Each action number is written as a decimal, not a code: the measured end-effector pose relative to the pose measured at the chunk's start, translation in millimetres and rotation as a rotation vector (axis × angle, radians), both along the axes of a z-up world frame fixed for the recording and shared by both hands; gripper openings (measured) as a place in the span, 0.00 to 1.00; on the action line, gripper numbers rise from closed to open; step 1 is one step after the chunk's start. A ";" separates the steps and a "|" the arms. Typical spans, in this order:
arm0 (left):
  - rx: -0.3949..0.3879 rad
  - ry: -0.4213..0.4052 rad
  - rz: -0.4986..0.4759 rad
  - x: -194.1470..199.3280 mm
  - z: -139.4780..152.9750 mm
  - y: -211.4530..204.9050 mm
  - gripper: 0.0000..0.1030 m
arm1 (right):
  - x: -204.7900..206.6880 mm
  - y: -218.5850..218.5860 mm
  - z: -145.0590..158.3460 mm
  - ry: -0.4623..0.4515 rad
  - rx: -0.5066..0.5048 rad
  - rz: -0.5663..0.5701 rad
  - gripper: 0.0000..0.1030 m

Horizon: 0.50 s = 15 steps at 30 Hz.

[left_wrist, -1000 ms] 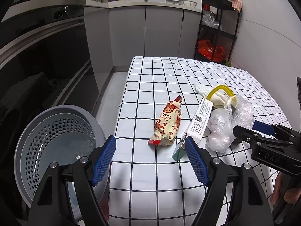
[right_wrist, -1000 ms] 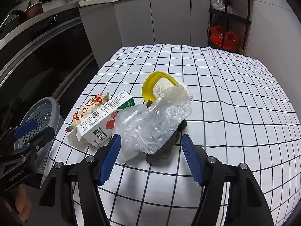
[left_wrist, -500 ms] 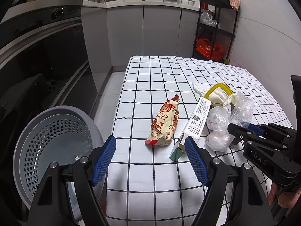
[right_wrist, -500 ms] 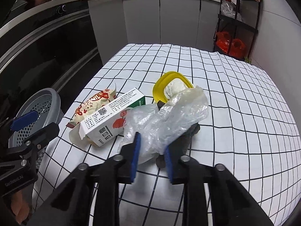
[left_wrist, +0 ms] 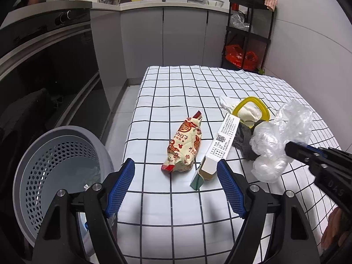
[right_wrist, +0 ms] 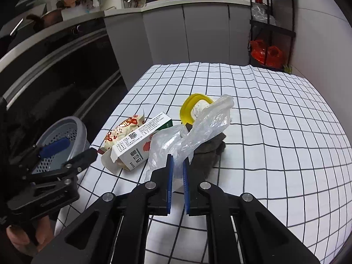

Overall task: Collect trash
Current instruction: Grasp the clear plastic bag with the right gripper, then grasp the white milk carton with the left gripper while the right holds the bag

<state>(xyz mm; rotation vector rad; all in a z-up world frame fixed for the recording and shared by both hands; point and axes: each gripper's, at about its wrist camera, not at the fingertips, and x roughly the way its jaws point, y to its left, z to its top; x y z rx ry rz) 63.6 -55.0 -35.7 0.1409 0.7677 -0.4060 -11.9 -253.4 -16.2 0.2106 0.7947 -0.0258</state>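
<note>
My right gripper (right_wrist: 177, 160) is shut on a crumpled clear plastic bag (right_wrist: 198, 132), held just above the checked table; in the left wrist view the bag (left_wrist: 277, 140) hangs from that gripper (left_wrist: 292, 148). Under it lie a dark grey cloth (right_wrist: 211, 149) and a yellow-rimmed lid (right_wrist: 187, 107) with white tissue. A white carton (left_wrist: 220, 145) and a red-and-cream snack packet (left_wrist: 184, 147) lie to their left. My left gripper (left_wrist: 176, 167) hovers at the table's near edge, its jaws opening, with nothing pressed between them. A grey perforated bin (left_wrist: 33, 160) stands on the floor at the left.
The table (left_wrist: 176, 88) wears a white cloth with black squares. A dark oven front runs along the left, grey cabinets across the back. A black shelf rack (left_wrist: 248, 33) with red bags stands at the far right corner. A hand (right_wrist: 22, 237) holds the left gripper.
My right gripper closed on the plastic bag and raised it slightly, baring the grey cloth beneath. The left gripper has hardly moved.
</note>
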 end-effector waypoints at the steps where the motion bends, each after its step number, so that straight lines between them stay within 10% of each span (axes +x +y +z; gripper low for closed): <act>1: -0.002 -0.001 -0.003 0.0 -0.2 -1.4 0.74 | -2.8 -3.5 2.4 -0.006 0.006 -0.009 0.08; 15: 0.008 0.002 -0.076 3.2 -9.3 -38.9 0.79 | -45.9 -47.9 16.6 -0.053 0.088 -0.109 0.08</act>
